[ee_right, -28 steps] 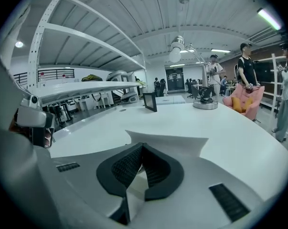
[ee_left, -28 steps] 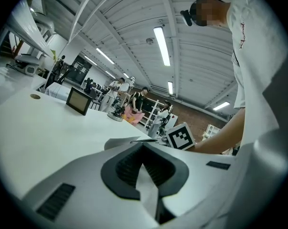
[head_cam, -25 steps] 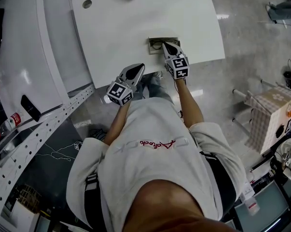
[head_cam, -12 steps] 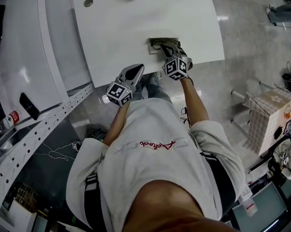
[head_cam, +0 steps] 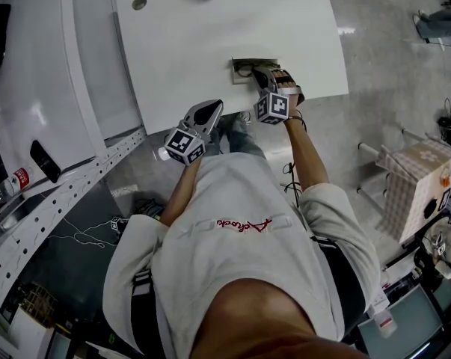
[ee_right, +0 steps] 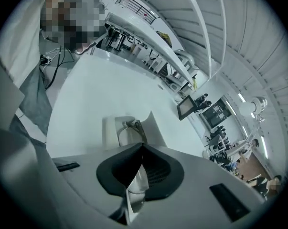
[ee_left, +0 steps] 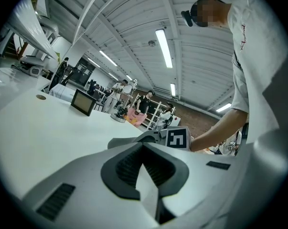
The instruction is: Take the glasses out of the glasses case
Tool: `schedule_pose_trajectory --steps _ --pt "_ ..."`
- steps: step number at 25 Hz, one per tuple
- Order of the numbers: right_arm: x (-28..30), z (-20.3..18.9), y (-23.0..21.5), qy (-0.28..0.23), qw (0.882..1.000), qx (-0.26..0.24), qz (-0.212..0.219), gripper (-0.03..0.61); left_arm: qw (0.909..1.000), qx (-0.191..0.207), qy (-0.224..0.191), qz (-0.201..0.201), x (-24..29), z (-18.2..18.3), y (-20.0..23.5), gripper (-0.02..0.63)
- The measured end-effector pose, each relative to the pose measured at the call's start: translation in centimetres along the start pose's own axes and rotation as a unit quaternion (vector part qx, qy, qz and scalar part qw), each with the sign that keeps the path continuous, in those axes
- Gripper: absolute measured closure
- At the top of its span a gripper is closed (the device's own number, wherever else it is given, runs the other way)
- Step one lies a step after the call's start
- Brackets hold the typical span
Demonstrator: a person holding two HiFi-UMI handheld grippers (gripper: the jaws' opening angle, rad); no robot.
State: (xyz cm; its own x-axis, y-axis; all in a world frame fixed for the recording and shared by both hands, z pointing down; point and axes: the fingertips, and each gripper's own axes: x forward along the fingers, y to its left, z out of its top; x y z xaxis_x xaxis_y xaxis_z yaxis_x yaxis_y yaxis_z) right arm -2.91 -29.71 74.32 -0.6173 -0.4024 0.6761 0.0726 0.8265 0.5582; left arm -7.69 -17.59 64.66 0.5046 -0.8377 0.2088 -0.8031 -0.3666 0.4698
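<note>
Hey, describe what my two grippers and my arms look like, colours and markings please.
The left gripper and right gripper are pale grey, tapering shells with black ribbed fingers. Each carries a cube of black-and-white square markers. You wear a white short-sleeved shirt with red script across it, and your forearms are bare.

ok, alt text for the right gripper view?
The right gripper, jaws closed, appears to pinch the frame of the glasses, which lie in the open glasses case on a white table. A small monitor stands further back.
</note>
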Motion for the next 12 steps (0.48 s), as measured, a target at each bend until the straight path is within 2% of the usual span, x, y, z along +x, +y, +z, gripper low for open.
schedule_pose_trajectory --steps 1,2,3,4,12 --pt "0.0 0.0 -0.2 0.000 1.000 -0.001 -0.007 0.580 1.0000 0.000 0.000 0.001 0.0 0.0 0.0 0.623" --pt "0.0 0.0 -0.4 0.002 1.000 -0.002 -0.013 0.543 1.0000 -0.001 0.000 0.001 -0.1 -0.1 0.0 0.623" --pt "0.2 -0.2 -0.6 0.007 1.000 -0.003 -0.019 0.470 1.0000 -0.001 0.000 0.001 -0.1 -0.1 0.0 0.623" --pt "0.4 -0.4 -0.7 0.013 1.000 -0.005 -0.024 0.442 1.0000 -0.001 -0.001 0.000 -0.1 -0.1 0.0 0.623" --pt "1.3 -1.1 -1.2 0.033 0.999 -0.019 -0.019 0.439 1.0000 0.001 0.001 0.002 -0.2 0.1 -0.2 0.623"
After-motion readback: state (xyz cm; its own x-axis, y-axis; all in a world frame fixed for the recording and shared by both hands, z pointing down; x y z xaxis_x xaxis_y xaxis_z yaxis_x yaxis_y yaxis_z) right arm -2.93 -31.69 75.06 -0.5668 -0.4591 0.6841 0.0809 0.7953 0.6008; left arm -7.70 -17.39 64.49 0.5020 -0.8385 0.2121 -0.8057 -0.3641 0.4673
